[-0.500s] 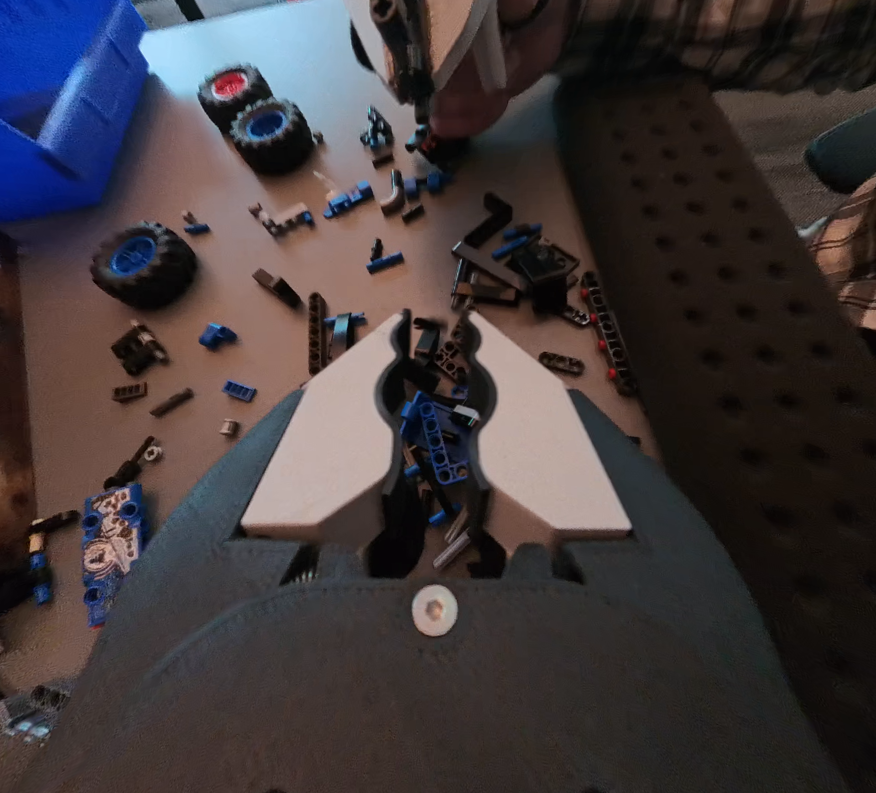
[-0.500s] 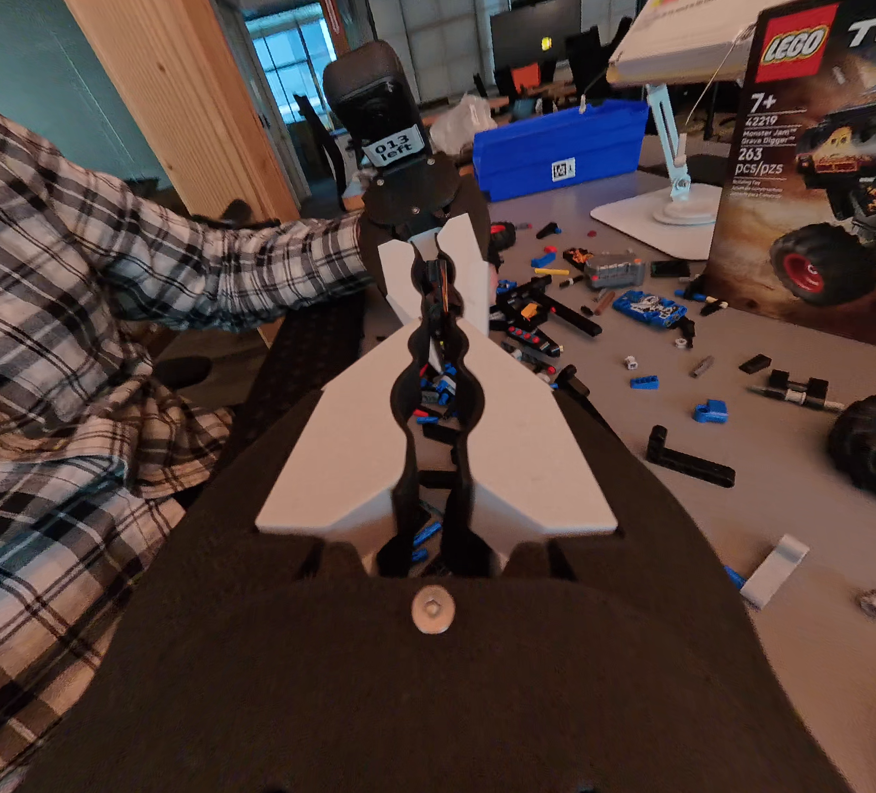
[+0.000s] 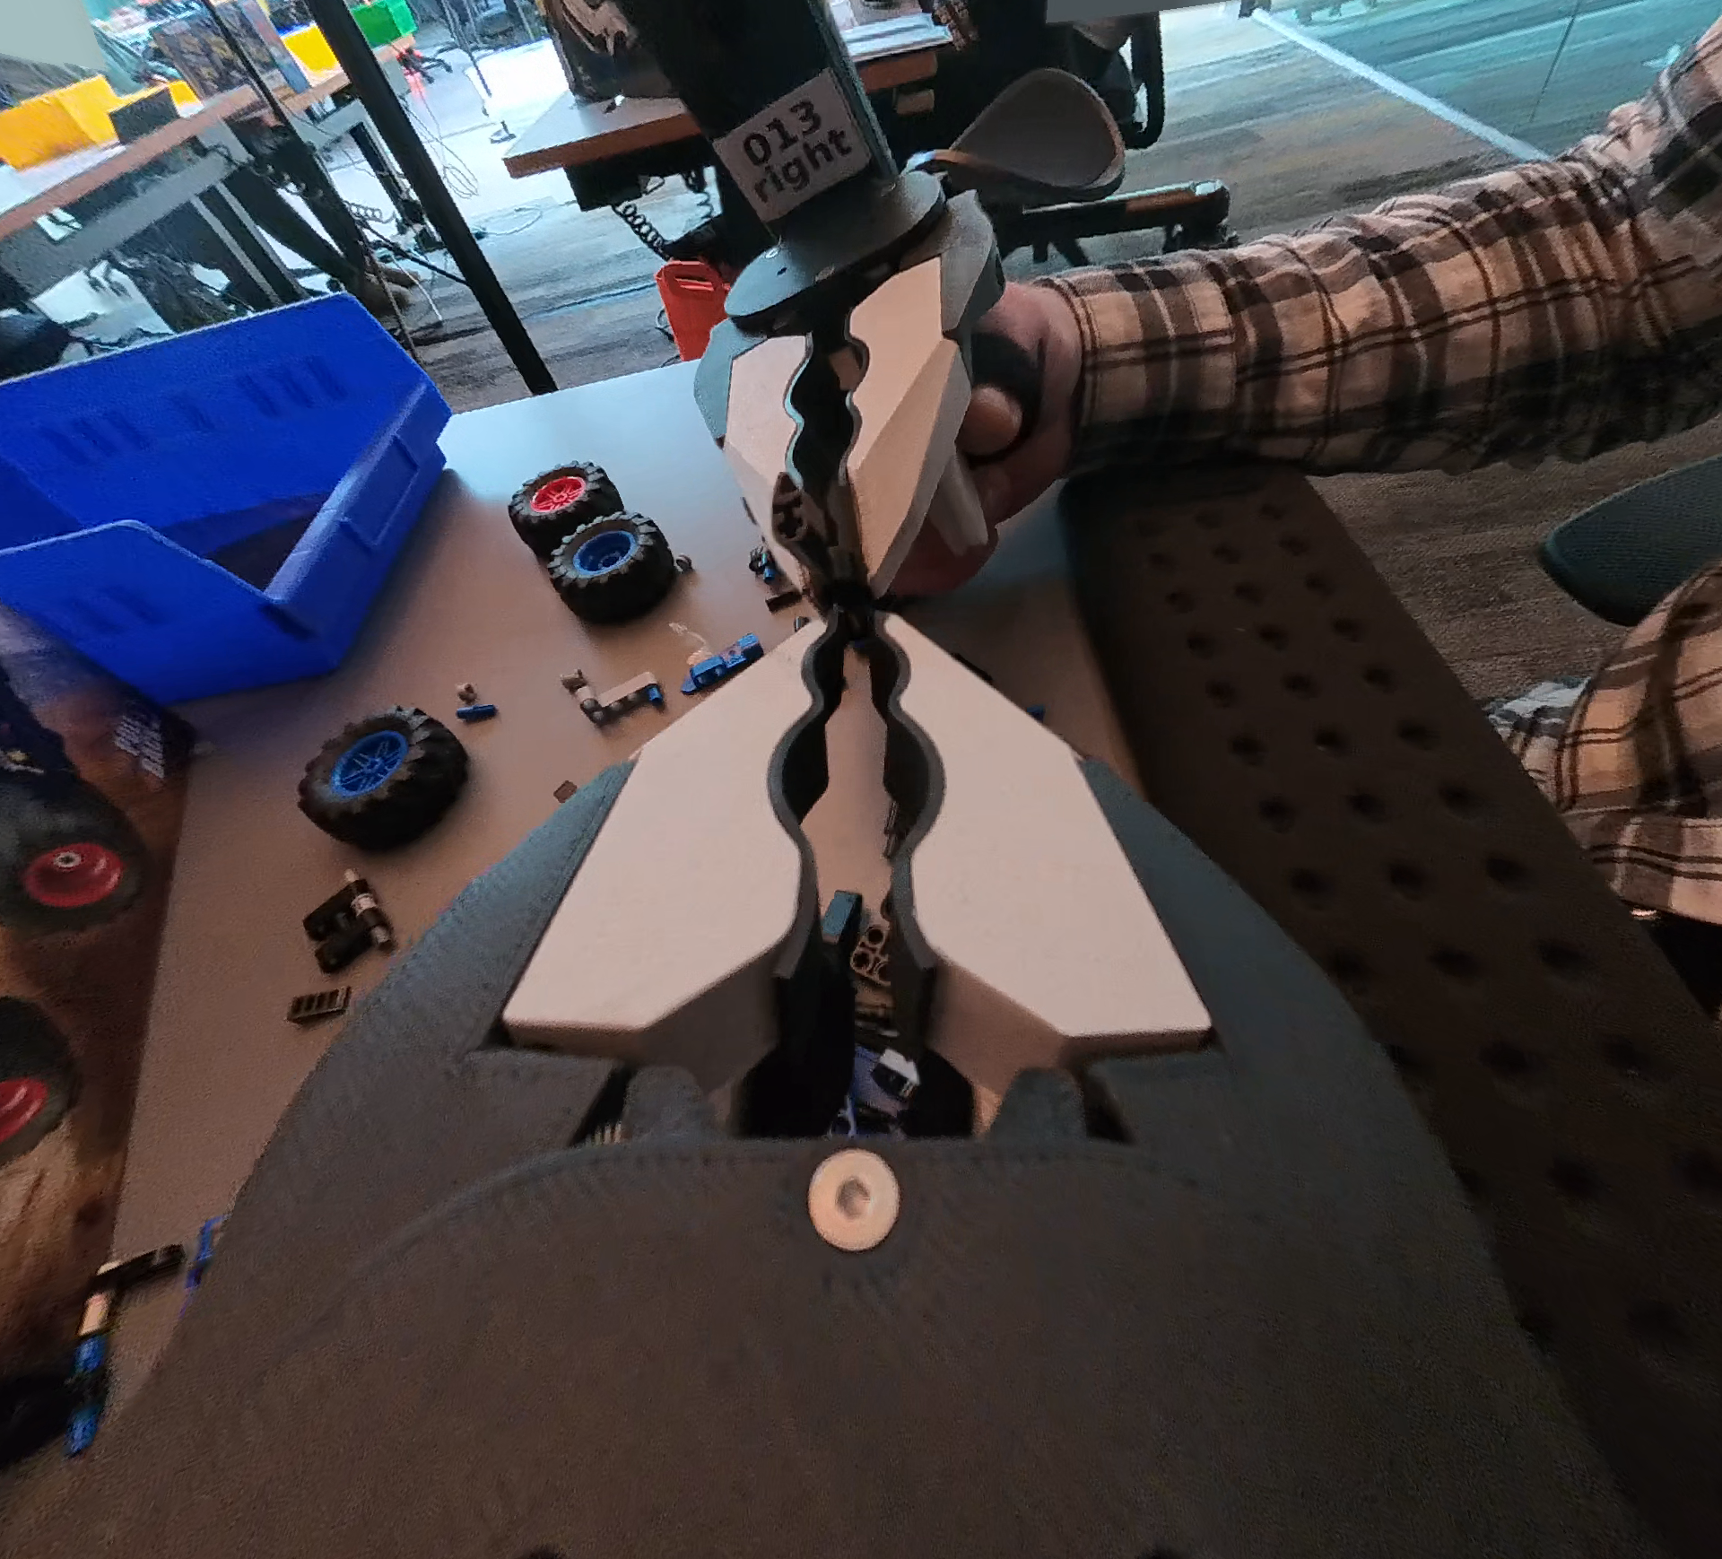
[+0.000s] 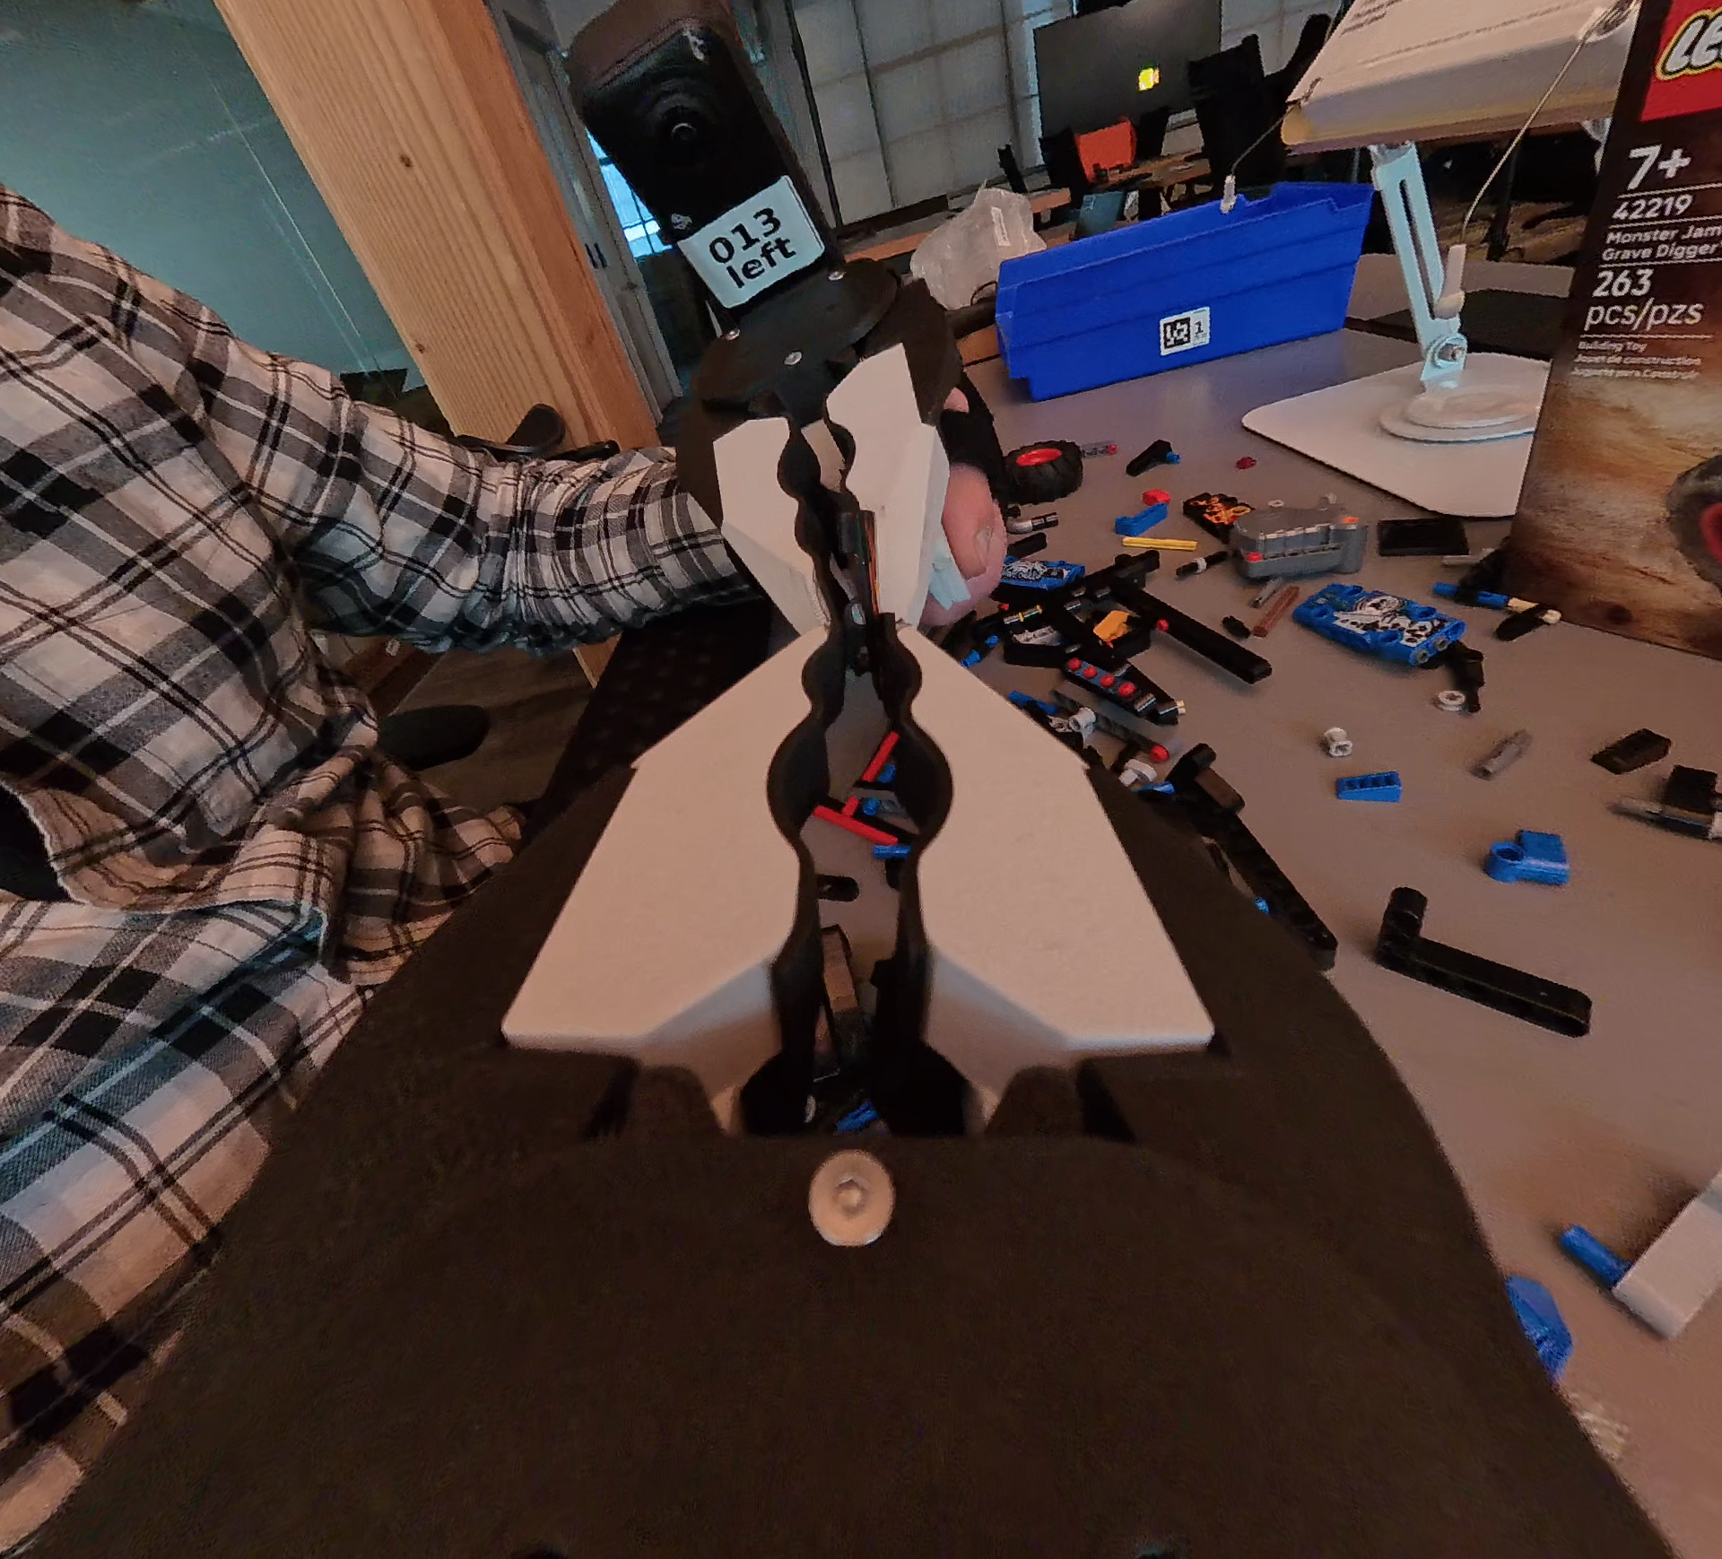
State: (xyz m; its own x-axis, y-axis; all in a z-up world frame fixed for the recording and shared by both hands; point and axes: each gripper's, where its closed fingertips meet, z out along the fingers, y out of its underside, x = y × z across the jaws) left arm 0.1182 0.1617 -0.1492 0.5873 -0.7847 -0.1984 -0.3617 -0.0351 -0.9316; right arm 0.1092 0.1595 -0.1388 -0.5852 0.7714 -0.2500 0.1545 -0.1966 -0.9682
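While nearly closed, both tools [image 3: 853,629] [image 4: 862,629] meet tip-to-tip.

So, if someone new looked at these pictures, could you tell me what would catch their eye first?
Probably the two grippers meeting tip to tip above the table: the left gripper and the right gripper, both nearly closed, with something small and dark between them. Next, the big-tyred wheels beside the blue bin, and loose building pieces scattered on the table.
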